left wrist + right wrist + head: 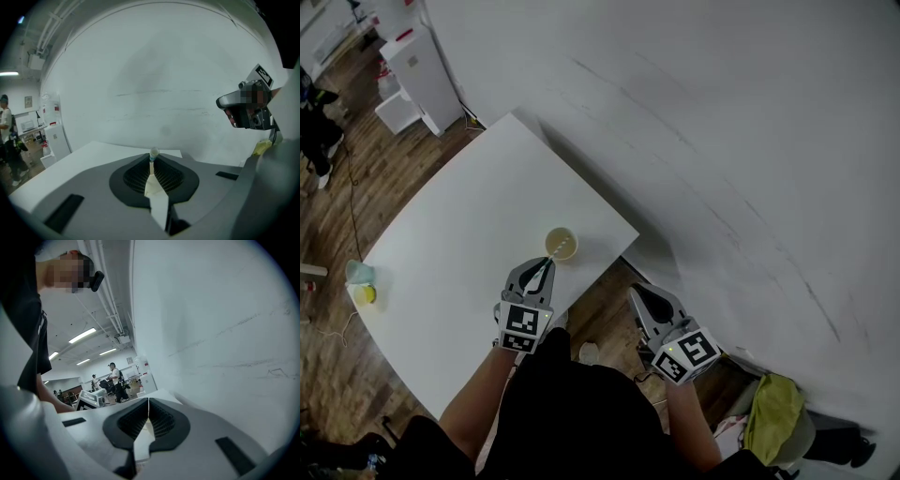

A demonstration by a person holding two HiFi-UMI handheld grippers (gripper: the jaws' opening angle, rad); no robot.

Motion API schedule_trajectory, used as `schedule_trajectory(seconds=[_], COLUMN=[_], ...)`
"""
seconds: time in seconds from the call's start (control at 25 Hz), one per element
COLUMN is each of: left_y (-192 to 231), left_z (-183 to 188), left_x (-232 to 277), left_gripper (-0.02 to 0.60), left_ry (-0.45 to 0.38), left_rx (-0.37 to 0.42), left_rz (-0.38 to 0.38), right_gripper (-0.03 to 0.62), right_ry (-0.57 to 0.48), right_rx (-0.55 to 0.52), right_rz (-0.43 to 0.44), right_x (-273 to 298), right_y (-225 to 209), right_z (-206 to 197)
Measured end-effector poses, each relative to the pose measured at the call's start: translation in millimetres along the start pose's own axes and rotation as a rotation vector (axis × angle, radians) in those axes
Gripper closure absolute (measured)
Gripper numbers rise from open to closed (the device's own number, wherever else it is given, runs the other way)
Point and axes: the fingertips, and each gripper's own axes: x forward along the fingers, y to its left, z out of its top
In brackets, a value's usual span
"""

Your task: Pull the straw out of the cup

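Note:
A pale yellow cup point(562, 244) stands on the white table point(469, 253) near its right edge. My left gripper point(547, 265) hovers just on my side of the cup, its jaws shut on the straw. In the left gripper view the straw's white tip with a blue band point(153, 153) pokes out past the closed jaws of the left gripper point(152, 162); the cup is hidden there. My right gripper point(642, 292) hangs off the table's edge over the floor, shut and empty. The right gripper view shows the right gripper point(148, 401) with jaws closed.
A green cup point(359, 272) and a small yellow thing point(365, 294) sit at the table's left edge. A white wall point(722, 141) runs close behind the table. A white cabinet point(420, 77) stands far left; a yellow-green bag point(773, 411) lies on the floor at right.

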Motion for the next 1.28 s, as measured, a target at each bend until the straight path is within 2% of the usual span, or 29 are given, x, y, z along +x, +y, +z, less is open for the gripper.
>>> schedule_trajectory(seconds=[0.48, 1.0, 1.28], left_y=[-17.2, -65.8, -92.9], left_z=[15.9, 28.1, 29.4], left_x=[-36.6, -93.7, -128.5], left_gripper=[0.545, 0.545, 0.545], left_ry=[-0.046, -0.102, -0.135], left_rx=[0.018, 0.033, 0.01], left_rz=[0.071, 0.135, 0.179], right_gripper=[0.571, 0.571, 0.571], right_ry=[-0.059, -0.1, -0.092], right_rx=[-0.004, -0.015, -0.006], right_rz=[0.035, 0.077, 0.129], right_x=[-40.5, -105.3, -128.2], right_y=[14.1, 37.5, 49.7], right_z=[3.2, -8.4, -22.7])
